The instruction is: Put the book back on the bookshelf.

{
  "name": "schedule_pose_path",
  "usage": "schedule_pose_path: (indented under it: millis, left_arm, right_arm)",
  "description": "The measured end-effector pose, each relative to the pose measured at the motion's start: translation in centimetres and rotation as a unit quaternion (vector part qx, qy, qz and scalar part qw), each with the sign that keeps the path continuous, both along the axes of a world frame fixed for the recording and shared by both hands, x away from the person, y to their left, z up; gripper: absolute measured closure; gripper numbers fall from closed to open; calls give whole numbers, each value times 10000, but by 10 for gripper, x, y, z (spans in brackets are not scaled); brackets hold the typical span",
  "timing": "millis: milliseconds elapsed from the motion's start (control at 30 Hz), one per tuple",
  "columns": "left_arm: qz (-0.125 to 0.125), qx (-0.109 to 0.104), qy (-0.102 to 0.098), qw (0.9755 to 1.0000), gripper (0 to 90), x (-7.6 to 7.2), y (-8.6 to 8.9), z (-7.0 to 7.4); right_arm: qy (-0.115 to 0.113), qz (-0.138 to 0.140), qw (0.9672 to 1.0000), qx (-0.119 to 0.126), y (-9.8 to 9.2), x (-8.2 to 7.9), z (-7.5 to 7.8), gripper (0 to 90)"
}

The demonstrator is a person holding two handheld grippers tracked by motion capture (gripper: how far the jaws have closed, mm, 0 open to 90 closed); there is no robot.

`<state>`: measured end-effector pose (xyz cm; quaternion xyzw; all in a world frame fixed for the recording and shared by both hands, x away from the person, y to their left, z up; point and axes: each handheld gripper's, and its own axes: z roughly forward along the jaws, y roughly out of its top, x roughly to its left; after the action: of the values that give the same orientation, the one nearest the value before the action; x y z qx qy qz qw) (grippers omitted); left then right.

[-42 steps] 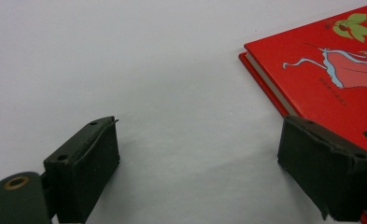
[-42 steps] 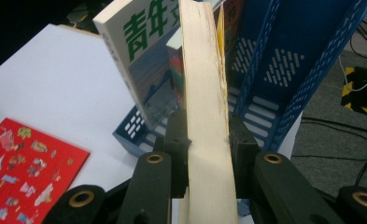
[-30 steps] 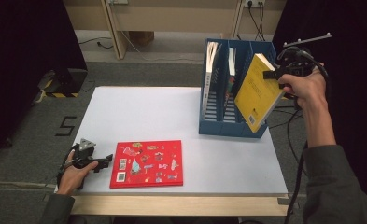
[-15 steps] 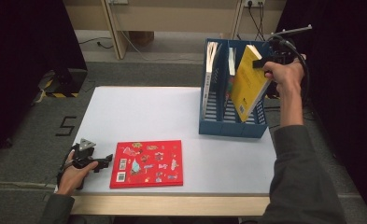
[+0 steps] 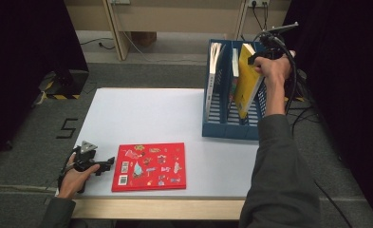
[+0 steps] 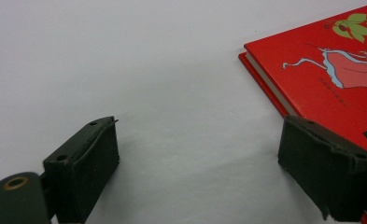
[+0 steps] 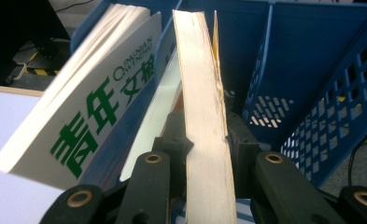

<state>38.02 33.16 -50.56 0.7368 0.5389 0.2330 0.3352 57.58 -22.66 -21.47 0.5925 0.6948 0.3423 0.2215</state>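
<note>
The right hand-held gripper [image 7: 208,140] clamps a thick yellow-covered book [image 7: 204,116] by its cream page edge. Ahead stands a blue slotted plastic file rack [image 7: 312,93]; left of it leans a white green-lettered book [image 7: 92,107].

glossy red book [image 5: 150,166] cover on a smooth matt white tabletop [image 5: 146,116]; blue plastic rack [image 5: 224,128], perforated walls; yellow book [image 5: 247,78] with rough, yellowed paper page edges.

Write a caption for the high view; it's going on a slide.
Right gripper lowers a yellow book into the blue file rack; left gripper rests open beside a red book.
</note>
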Motion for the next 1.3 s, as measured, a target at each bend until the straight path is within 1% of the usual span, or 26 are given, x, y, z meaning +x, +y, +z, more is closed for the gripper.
schedule_pose_path:
  millis: [167, 333, 467, 733, 867, 1000, 1067, 1100, 1133, 1300]
  left_arm:
    - [0, -5, 0, 10000, 111, 0, 0, 0]
    - [1, -1, 0, 10000, 111, 0, 0, 0]
    - [1, -3, 2, 10000, 110, 0, 0, 0]
    - [-2, -2, 2, 10000, 110, 0, 0, 0]
    - [-2, -1, 1, 10000, 110, 0, 0, 0]
    - [-1, -2, 1, 10000, 110, 0, 0, 0]
    - [-1, 0, -2, 10000, 110, 0, 0, 0]
    - [1, -1, -2, 10000, 110, 0, 0, 0]
    - [1, -1, -6, 10000, 110, 0, 0, 0]
    - [4, -1, -12, 10000, 110, 0, 0, 0]
  right_arm:
    - [105, -15, 9999, -58, 3, 13, -16, 745]
    - [250, -88, 9996, -20, 4, 25, -35, 743]
    - [295, -106, 9995, -27, 4, 31, -44, 742]
    - [269, -221, 9994, 41, 2, 38, -51, 743]
    - [254, -261, 9993, 36, 3, 41, -56, 740]
    - [316, -245, 9992, -33, 7, 43, -64, 735]
    - [383, -260, 9989, -62, 8, 44, -69, 732]
    - [398, -257, 9989, -43, 8, 44, -71, 726]
    - [360, -257, 9990, 7, 9, 44, -72, 724]
    - [302, -226, 9992, 138, 9, 38, -71, 694]
